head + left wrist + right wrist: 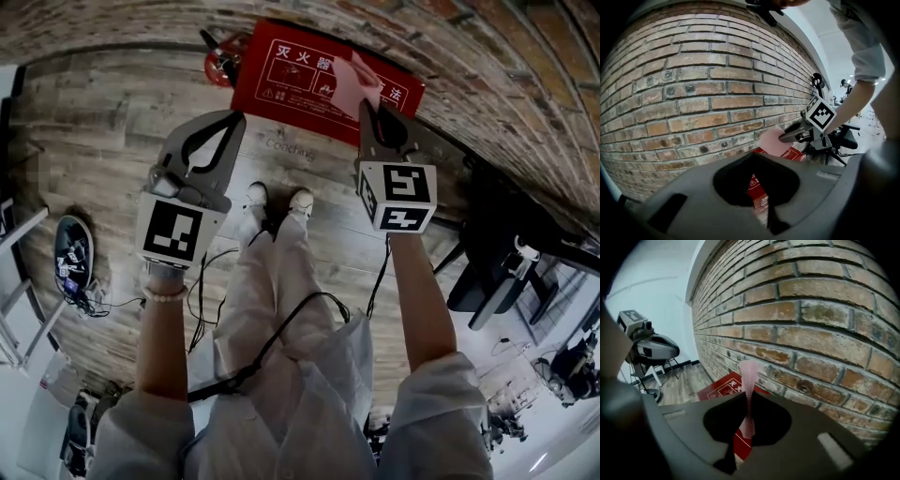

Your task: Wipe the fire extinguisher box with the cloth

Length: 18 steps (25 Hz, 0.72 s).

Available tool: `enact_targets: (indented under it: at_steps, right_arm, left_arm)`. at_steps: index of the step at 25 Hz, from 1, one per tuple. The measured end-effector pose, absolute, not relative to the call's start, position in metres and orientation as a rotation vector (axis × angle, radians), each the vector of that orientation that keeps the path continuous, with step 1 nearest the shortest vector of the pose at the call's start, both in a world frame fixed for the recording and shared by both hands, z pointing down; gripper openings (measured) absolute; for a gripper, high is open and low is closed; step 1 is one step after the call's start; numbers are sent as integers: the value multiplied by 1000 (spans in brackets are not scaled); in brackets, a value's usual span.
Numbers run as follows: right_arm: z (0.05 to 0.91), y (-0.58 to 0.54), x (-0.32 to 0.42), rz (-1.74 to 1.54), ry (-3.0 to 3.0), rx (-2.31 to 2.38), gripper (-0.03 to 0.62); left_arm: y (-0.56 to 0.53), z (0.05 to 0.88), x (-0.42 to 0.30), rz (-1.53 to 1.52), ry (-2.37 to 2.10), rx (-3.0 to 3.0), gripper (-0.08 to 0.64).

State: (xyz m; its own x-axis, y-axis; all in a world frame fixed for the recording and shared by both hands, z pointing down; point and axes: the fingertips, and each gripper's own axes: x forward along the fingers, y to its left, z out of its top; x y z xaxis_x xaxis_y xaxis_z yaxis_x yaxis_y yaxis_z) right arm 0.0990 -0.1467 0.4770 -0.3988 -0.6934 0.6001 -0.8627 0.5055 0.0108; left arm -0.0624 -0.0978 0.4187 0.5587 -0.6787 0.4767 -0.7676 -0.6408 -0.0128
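Note:
The red fire extinguisher box [300, 80] with white print lies on the wooden floor against the brick wall. A pink cloth [354, 82] rests over its top right part, and my right gripper [367, 105] is shut on that cloth. In the right gripper view the cloth [748, 380] stands pinched between the jaws, with the box [719, 389] beyond. My left gripper [234, 120] is shut on nothing and hangs over the floor just in front of the box's left end. The left gripper view shows the box [787, 153], the cloth [772, 139] and the right gripper [802, 130].
A red extinguisher [220, 64] sits left of the box. The brick wall [487, 66] runs behind it. My shoes [278, 200] stand just before the box. Black cables [211, 291] trail on the floor, a black chair [497, 267] is at the right, and a round object [73, 253] at the left.

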Motion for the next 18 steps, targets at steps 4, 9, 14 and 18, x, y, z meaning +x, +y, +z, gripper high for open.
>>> enact_targets:
  at_steps: [4,9,14,18]
  right_arm:
    - [478,-137,43,418,-2286,1150,18]
    - [490,-124,-15,442,-2339,1035,18]
    - [506,-120,-60,475,-2364,951,18]
    - [525,-118,-82,477,-2344,903,18]
  left_arm:
    - [-92,419,-83,669,-1251,2571,-12]
    - [-84,420,-104,668,-1284,2545,-12]
    - [-79,423,-122,670,-1308,2520,-11]
    - [-77,424,-133,671,-1321,2509,-11]
